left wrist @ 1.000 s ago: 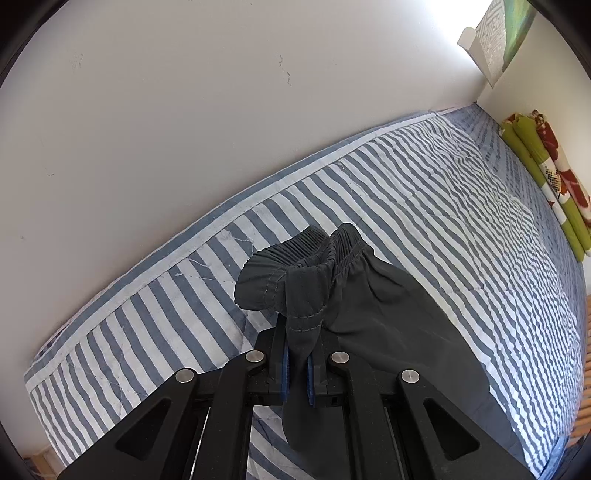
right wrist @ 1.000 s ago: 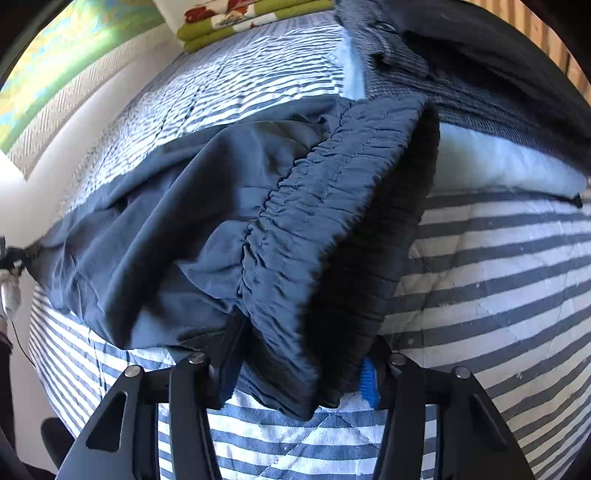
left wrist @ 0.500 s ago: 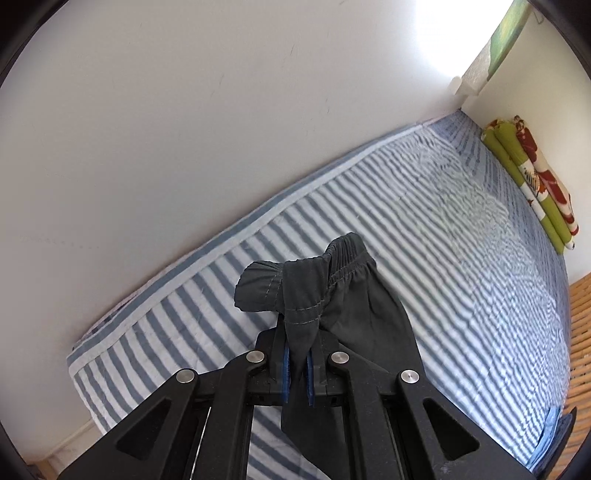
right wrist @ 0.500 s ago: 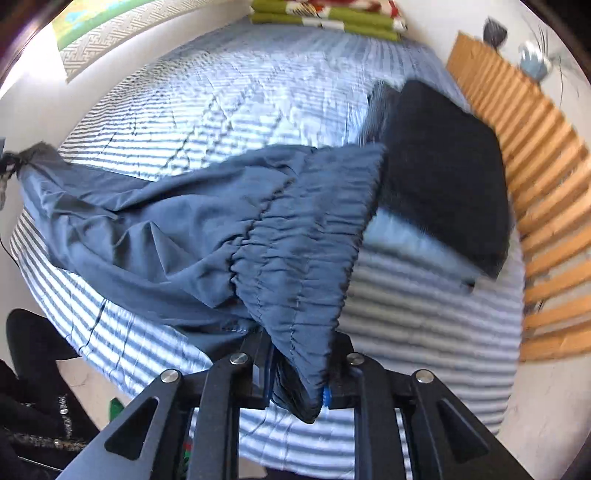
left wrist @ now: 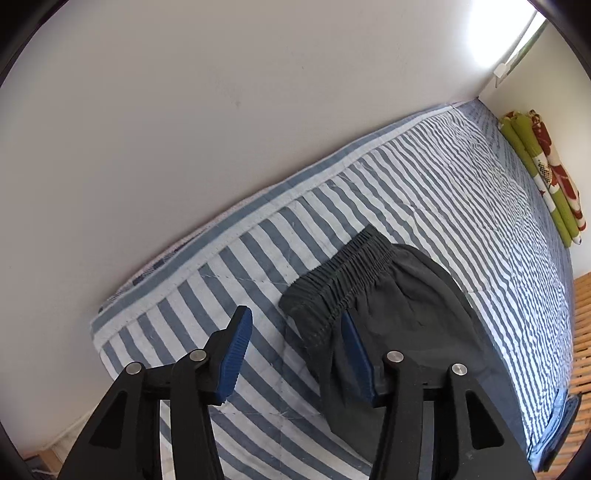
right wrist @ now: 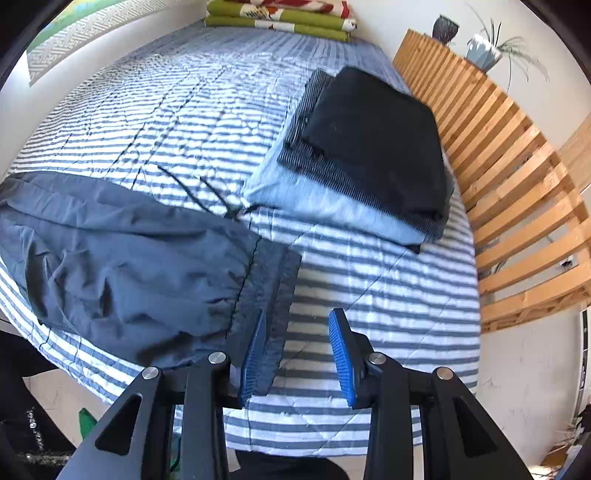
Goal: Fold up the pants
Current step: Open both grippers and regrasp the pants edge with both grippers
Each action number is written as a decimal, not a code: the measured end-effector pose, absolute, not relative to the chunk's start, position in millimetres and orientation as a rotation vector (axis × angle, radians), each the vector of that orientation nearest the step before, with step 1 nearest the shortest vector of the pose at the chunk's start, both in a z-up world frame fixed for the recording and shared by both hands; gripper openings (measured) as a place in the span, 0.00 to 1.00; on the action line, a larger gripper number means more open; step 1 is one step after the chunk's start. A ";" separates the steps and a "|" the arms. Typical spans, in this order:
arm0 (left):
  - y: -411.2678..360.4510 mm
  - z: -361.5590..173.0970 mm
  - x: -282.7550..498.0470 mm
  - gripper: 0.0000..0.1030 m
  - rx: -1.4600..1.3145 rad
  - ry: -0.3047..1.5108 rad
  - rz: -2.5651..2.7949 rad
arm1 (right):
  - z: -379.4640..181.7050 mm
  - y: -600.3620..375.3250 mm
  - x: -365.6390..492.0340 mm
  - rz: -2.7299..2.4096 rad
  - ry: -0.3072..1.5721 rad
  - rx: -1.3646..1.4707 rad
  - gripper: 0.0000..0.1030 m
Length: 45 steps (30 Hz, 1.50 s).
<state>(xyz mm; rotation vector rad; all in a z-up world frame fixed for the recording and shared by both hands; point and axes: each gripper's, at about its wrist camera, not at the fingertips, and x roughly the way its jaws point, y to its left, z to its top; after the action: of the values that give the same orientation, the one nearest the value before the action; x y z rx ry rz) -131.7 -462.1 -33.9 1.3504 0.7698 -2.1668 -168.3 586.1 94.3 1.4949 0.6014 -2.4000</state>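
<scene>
While both sets of jaws stand released, the pants [left wrist: 391, 314] lie on the bed [left wrist: 443, 192] beneath them.

A bed [right wrist: 388, 280] with a blue-and-white striped quilt carries dark pants [right wrist: 122, 258] spread flat near its foot edge, a stack of folded clothes [right wrist: 369, 147] beside the wooden slats, and folded green blankets [right wrist: 280, 14] at the far end.

Both wrist views, steeply above bed [left wrist: 424, 192]
</scene>
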 end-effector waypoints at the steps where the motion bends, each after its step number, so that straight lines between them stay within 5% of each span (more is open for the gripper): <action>1: -465.1 -28.3 -130.4 0.52 1.327 0.756 -2.169 | 97.0 580.7 -174.1 -2.391 0.618 1.458 0.31; 4: -460.7 -13.7 -135.1 0.50 1.288 0.758 -2.269 | 98.9 546.3 -174.9 -2.299 0.590 1.375 0.31; 8: -408.2 -10.7 -165.8 0.34 1.388 0.650 -2.416 | 78.4 482.1 -168.7 -2.151 0.619 1.253 0.31; 15: -261.3 -21.1 -227.0 0.37 1.675 0.313 -2.708 | 34.3 395.9 -164.9 -1.975 0.750 1.130 0.31; 21: -176.8 -49.0 -251.4 0.51 1.845 -0.017 -2.750 | 11.3 358.5 -184.8 -1.843 0.799 1.146 0.31; 32: -206.1 -72.3 -281.7 0.53 1.945 0.481 -2.553 | -13.4 302.8 -201.9 -1.690 0.835 1.098 0.31; 38: -191.2 -91.2 -292.9 0.51 2.012 0.376 -2.468 | -30.3 288.3 -200.1 -1.635 0.878 1.092 0.31; 39: -189.2 -90.9 -292.5 0.49 2.004 0.350 -2.471 | -31.7 287.5 -200.7 -1.629 0.880 1.089 0.31; 41: -187.0 -91.0 -290.8 0.21 1.989 0.287 -2.465 | -34.5 285.7 -203.6 -1.624 0.874 1.090 0.31; 44: -191.2 -89.5 -287.0 0.00 1.979 0.294 -2.460 | -43.3 281.4 -204.7 -1.601 0.871 1.112 0.27; 45: -192.0 -87.5 -285.1 0.00 1.969 0.283 -2.465 | -45.5 280.3 -203.2 -1.591 0.878 1.113 0.21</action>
<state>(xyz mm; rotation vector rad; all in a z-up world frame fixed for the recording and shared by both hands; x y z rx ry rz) -285.1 -192.0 -87.5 1.9691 0.2827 -2.4648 -203.2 280.3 -45.5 1.1134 0.8780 -1.5908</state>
